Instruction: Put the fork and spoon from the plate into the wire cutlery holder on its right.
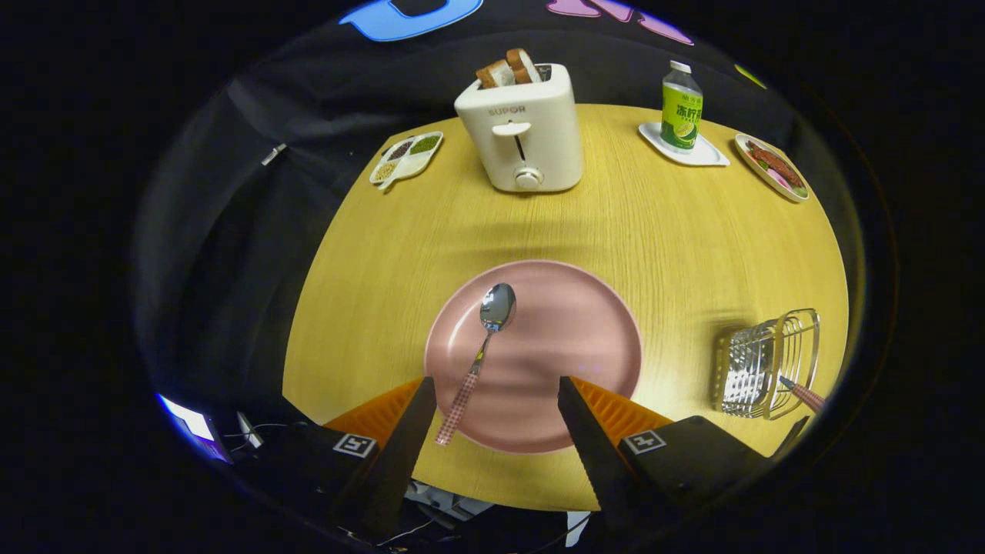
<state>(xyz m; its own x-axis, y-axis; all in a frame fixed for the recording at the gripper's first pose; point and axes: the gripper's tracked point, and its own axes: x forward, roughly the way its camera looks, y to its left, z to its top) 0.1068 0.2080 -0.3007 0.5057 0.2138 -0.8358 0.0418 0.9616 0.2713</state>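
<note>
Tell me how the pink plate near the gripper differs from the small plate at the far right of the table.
The pink plate is round, much larger in view, and holds a spoon just ahead of the open gripper. The small plate looks oval, sits at the table's far right edge beyond the bottle, and carries food. Both rest flat on the wooden table.

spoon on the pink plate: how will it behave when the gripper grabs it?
The spoon looks like shiny metal, so probably rigid, and it may skate on the smooth plate. Its thin patterned handle lies flat, likely leaving little to pinch. The bowl end probably outweighs the handle, so it may tilt. The gripper is open.
</note>
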